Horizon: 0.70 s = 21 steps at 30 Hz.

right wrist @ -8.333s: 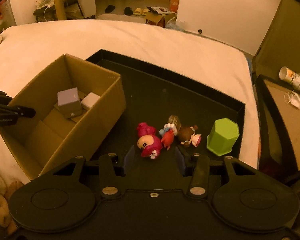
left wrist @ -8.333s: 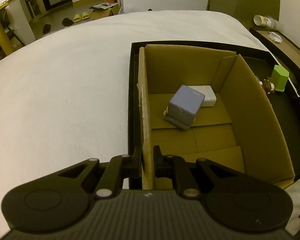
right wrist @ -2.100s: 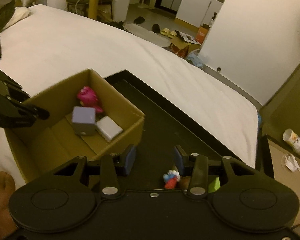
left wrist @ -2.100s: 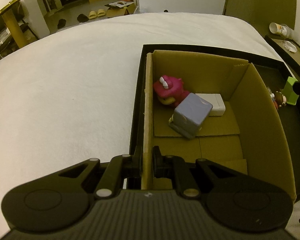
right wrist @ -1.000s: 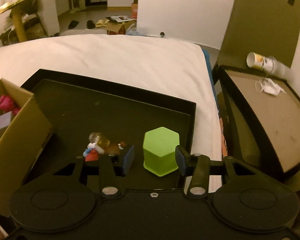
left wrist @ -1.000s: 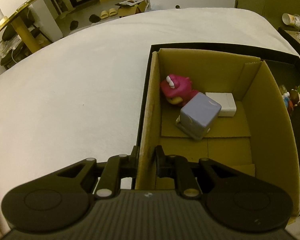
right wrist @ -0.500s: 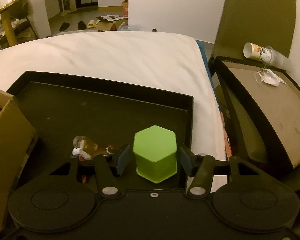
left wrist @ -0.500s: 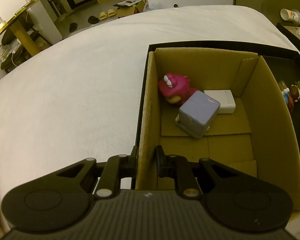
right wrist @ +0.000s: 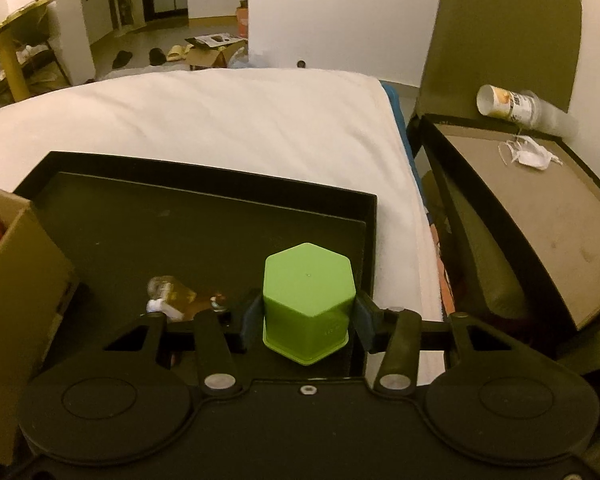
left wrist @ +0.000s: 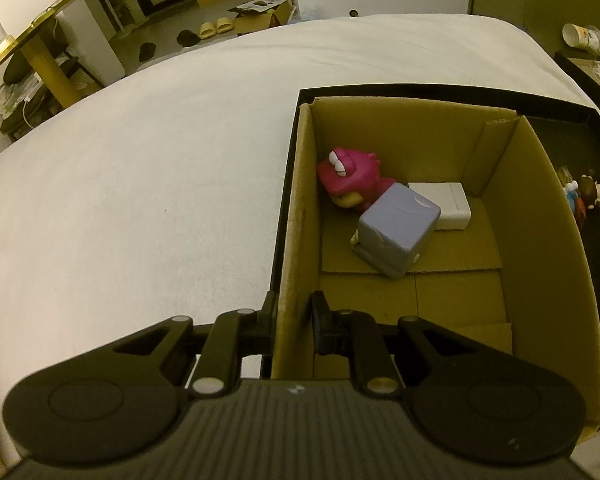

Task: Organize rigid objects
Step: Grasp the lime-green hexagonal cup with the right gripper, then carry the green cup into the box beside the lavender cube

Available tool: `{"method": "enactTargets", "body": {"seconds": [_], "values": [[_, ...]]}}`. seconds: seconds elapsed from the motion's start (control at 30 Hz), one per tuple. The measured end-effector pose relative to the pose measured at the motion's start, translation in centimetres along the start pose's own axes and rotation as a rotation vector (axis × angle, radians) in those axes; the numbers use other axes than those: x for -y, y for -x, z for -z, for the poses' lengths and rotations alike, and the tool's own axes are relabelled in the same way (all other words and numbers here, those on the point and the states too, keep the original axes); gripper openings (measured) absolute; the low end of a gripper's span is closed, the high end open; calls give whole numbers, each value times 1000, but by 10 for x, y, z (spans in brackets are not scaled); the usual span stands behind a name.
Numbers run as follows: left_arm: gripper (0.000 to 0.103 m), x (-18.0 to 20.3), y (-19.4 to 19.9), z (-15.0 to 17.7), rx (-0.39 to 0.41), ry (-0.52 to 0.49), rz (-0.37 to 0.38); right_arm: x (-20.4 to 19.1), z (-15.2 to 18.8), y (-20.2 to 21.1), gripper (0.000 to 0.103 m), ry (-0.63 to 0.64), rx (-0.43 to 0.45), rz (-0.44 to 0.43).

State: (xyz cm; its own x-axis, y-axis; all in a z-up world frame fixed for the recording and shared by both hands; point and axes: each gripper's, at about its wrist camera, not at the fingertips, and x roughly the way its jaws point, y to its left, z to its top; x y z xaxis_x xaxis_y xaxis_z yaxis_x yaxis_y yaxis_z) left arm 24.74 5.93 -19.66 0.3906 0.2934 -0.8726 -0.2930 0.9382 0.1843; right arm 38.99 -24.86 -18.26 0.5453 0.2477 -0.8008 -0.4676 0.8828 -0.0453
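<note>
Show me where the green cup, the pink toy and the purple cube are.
green cup [right wrist: 308,280], right wrist view, on its flat hexagonal top.
pink toy [left wrist: 350,176], left wrist view, on its head.
purple cube [left wrist: 400,214], left wrist view, on its top face.

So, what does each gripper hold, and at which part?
The left gripper is shut on the cardboard box's near left wall. The right gripper's jaws are closing on the green hexagonal block's opposite sides.
</note>
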Motion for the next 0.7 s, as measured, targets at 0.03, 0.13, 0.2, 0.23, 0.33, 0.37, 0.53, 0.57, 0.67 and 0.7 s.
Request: {"method": "enactTargets", "body": {"seconds": [0.03, 0.13, 0.2, 0.23, 0.33, 0.37, 0.53, 0.57, 0.67, 0.7], "values": [[15, 0, 0, 0, 0, 1, 0, -3, -1, 3, 47, 12, 5, 1], [15, -1, 1, 0, 2, 3, 1, -7, -5, 10, 47, 25, 20, -4], [15, -2, 2, 1, 4, 5, 3, -12, -8, 15, 47, 37, 30, -12], [15, -2, 2, 1, 5, 5, 4, -16, -9, 19, 47, 48, 35, -15], [14, -3, 3, 1, 7, 9, 10, -24, -12, 25, 47, 72, 46, -26], [14, -3, 3, 1, 9, 10, 12, -27, -14, 28, 47, 76, 48, -34], [14, -5, 4, 3, 18, 14, 17, -37, -19, 36, 47, 87, 76, -24], [14, -6, 4, 3, 18, 18, 20, -39, -20, 39, 47, 81, 80, -27], [14, -8, 5, 3, 21, 21, 25, -44, -23, 46, 47, 80, 93, -40], [14, -8, 5, 3, 23, 21, 26, -47, -25, 48, 47, 83, 99, -45]]}}
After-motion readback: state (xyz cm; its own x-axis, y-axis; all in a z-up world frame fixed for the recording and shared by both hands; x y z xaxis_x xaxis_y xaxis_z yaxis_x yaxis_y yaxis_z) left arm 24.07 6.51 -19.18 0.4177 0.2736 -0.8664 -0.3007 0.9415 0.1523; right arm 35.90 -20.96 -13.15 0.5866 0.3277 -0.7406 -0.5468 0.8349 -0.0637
